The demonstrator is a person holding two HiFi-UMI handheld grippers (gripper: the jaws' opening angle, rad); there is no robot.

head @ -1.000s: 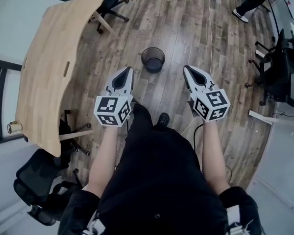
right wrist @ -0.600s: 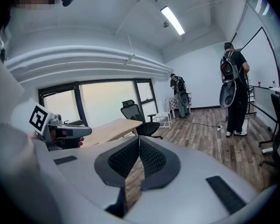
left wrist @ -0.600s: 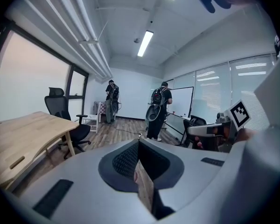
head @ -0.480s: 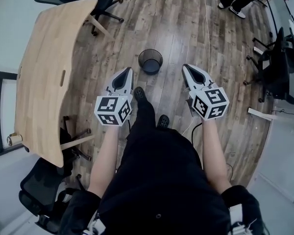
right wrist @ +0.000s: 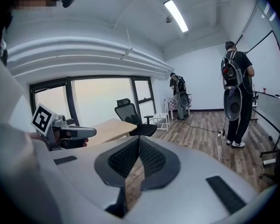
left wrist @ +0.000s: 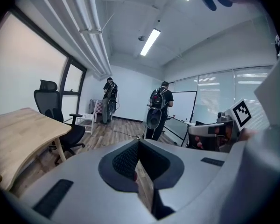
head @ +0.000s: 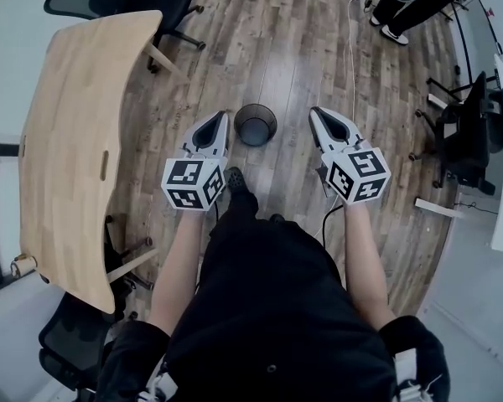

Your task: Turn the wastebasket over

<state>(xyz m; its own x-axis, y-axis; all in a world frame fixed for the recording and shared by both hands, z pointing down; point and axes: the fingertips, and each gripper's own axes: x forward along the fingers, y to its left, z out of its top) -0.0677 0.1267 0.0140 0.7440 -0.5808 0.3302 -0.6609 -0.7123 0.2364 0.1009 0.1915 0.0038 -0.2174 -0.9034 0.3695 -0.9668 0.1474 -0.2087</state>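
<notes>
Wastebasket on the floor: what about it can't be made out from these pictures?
Head view: the wastebasket is small and seen from above; its inside is dark, so contents cannot be told, and its base is hidden.
Left gripper view: the left tongs fill the lower picture and cover the floor ahead; no wastebasket shows.
Right gripper view: the right tongs do the same.

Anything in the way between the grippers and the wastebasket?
Nothing visible. The wastebasket stands open side up on the floor, with the left gripper and right gripper, both shut, on either side of it. The person's shoe sits nearer the body, off both paths.
</notes>
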